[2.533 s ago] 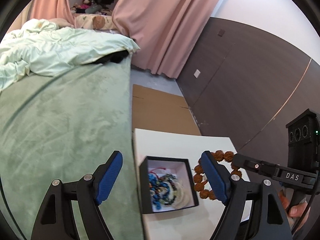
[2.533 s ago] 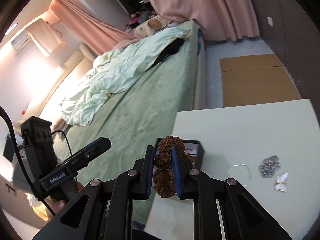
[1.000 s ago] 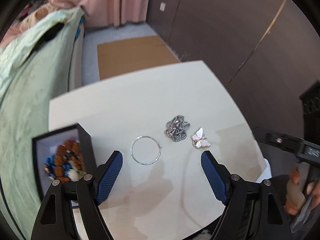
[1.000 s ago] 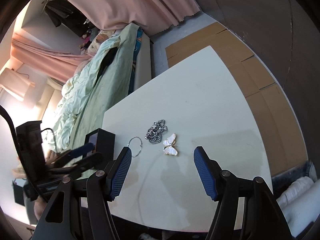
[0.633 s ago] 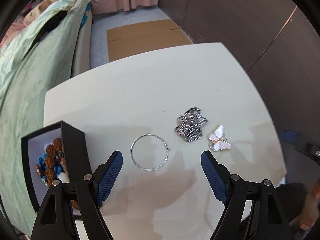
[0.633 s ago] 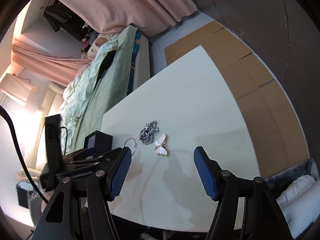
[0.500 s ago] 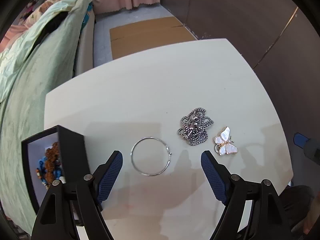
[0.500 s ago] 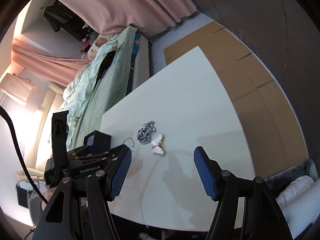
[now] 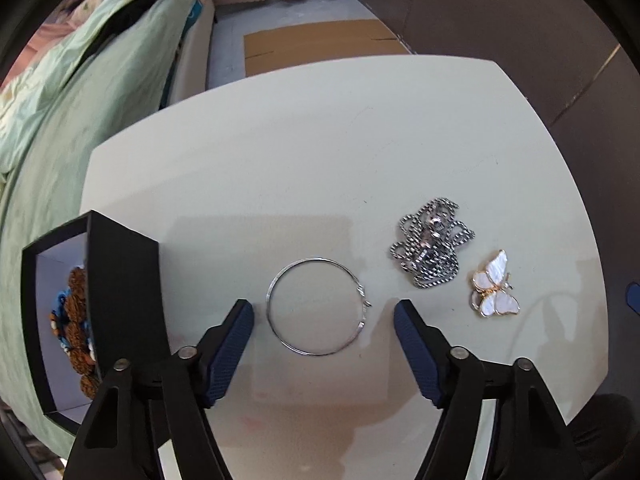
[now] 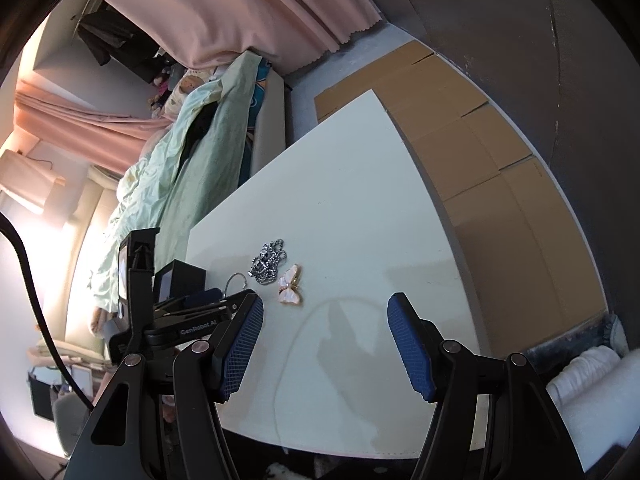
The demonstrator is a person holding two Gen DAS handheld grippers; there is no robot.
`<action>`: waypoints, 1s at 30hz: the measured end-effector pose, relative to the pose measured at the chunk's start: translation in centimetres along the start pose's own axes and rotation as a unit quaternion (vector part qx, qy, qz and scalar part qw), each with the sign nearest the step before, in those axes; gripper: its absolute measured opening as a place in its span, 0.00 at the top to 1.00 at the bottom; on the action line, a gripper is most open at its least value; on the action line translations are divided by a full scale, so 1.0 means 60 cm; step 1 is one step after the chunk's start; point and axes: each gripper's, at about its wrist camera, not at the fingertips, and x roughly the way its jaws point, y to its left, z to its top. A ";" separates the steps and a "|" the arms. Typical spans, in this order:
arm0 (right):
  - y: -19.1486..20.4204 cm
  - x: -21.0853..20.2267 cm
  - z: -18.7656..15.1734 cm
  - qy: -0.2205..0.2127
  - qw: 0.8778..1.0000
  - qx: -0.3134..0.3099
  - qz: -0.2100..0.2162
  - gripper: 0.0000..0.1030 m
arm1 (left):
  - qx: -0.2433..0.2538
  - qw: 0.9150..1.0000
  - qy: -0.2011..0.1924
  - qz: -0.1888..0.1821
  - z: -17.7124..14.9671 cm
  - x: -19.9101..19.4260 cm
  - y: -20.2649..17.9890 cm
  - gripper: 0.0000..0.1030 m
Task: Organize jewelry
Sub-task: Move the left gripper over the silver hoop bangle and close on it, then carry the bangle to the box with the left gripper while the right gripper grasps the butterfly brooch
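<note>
The left gripper (image 9: 323, 312) has been lowered over the thin silver wire hoop (image 9: 318, 307), jaws narrowed but unclenched; the right gripper (image 10: 325, 312) is held released, empty.

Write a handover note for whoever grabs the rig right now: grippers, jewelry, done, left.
Left gripper: open, jaws just been closing, straddling the silver hoop, not gripping.
Right gripper: open, empty, above the table.
Done: brown bead bracelet lies in the black box with blue beads.
Left on the table: hoop, silver chain, butterfly brooch.
</note>
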 end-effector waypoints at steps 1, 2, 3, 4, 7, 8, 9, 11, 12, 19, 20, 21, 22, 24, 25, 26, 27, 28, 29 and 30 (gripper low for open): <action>0.000 0.000 0.001 -0.001 1.000 0.000 0.000 0.37 | -0.001 1.000 0.000 0.000 0.000 0.000 -0.001 0.31; 0.002 0.000 0.001 -0.003 1.000 0.002 -0.002 0.37 | -0.003 1.000 -0.003 0.000 -0.001 -0.001 0.000 0.33; 0.003 0.001 0.001 -0.003 1.000 0.003 -0.001 0.37 | -0.002 1.000 -0.005 0.001 0.000 -0.002 -0.003 0.38; 0.004 0.003 0.001 -0.003 1.000 0.003 -0.002 0.37 | 0.001 1.000 -0.007 0.001 0.001 -0.003 -0.005 0.48; 0.008 0.010 0.002 0.003 1.000 -0.001 -0.006 0.37 | 0.008 1.000 0.000 -0.002 0.005 -0.005 -0.002 0.51; 0.010 0.013 0.002 0.005 1.000 -0.003 -0.007 0.37 | 0.013 1.000 -0.001 -0.004 0.005 -0.006 -0.003 0.51; 0.013 0.015 0.003 0.007 1.000 -0.005 -0.008 0.37 | 0.015 1.000 -0.002 -0.008 0.004 -0.008 -0.002 0.51; 0.019 0.021 0.002 0.010 1.000 -0.010 -0.011 0.37 | 0.013 1.000 -0.004 -0.020 0.003 -0.014 0.002 0.51; 0.022 0.025 0.002 0.012 1.000 -0.012 -0.013 0.37 | 0.012 1.000 -0.008 -0.026 0.003 -0.019 0.004 0.51; 0.056 0.061 0.000 0.023 0.999 -0.034 -0.034 0.37 | 0.028 0.997 -0.039 -0.054 0.007 -0.066 0.010 0.51; 0.062 0.068 0.000 0.025 0.998 -0.037 -0.038 0.37 | 0.029 0.997 -0.043 -0.056 0.011 -0.071 0.013 0.51; 0.067 0.074 0.000 0.028 0.998 -0.040 -0.040 0.37 | 0.029 0.997 -0.047 -0.060 0.013 -0.076 0.017 0.51; 0.073 0.082 -0.001 0.031 0.998 -0.044 -0.045 0.37 | 0.030 0.996 -0.054 -0.064 0.015 -0.084 0.022 0.51; 0.085 0.096 -0.002 0.037 0.996 -0.052 -0.058 0.37 | 0.034 0.995 -0.063 -0.068 0.018 -0.095 0.032 0.51; 0.092 0.105 -0.003 0.040 0.995 -0.059 -0.066 0.37 | 0.036 0.995 -0.066 -0.070 0.019 -0.098 0.038 0.51; 0.098 0.110 -0.004 0.042 0.995 -0.064 -0.071 0.37 | 0.038 0.994 -0.071 -0.072 0.020 -0.104 0.045 0.51; 0.103 0.116 -0.004 0.044 0.994 -0.069 -0.076 0.37 | 0.040 0.994 -0.075 -0.075 0.021 -0.108 0.053 0.51; 0.108 0.122 -0.005 0.047 0.993 -0.075 -0.083 0.37 | 0.043 0.993 -0.080 -0.077 0.024 -0.109 0.064 0.51; 0.112 0.126 -0.005 0.048 0.992 -0.079 -0.090 0.37 | 0.045 0.992 -0.085 -0.079 0.025 -0.110 0.071 0.51; 0.115 0.130 -0.005 0.049 0.991 -0.084 -0.097 0.37 | 0.047 0.991 -0.090 -0.081 0.025 -0.112 0.080 0.51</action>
